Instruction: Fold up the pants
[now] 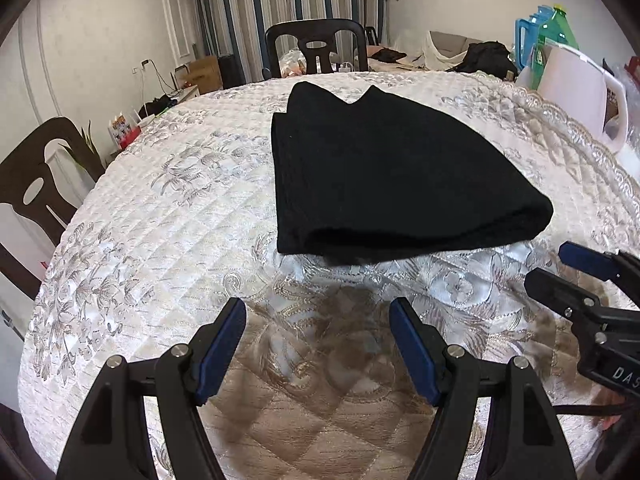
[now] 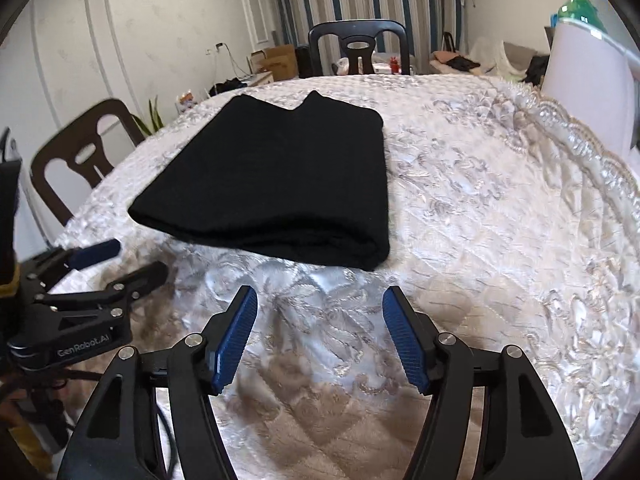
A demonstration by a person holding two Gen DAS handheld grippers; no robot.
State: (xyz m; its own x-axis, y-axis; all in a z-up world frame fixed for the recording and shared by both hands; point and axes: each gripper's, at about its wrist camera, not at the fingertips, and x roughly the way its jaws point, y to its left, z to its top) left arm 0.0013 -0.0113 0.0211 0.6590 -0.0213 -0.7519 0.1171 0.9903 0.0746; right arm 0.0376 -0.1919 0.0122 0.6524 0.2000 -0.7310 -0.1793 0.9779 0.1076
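Note:
Black pants (image 1: 384,176) lie folded into a thick flat stack on the quilted table cover, seen also in the right wrist view as the pants (image 2: 280,188). My left gripper (image 1: 318,312) hovers open over bare cloth just short of the stack's near folded edge, nothing between its blue pads. My right gripper (image 2: 320,300) is likewise open and empty, a little short of the stack's near right corner. Each gripper shows at the edge of the other's view: the right gripper (image 1: 568,268) and the left gripper (image 2: 120,260), both with jaws apart.
A round table with a shiny embroidered cover (image 1: 160,208) holds a pale pink jug (image 1: 580,92) at the far right, with bottles (image 1: 554,28) behind it. Dark chairs stand at the far side (image 1: 316,48) and left (image 1: 36,184). Curtains and boxes line the back wall.

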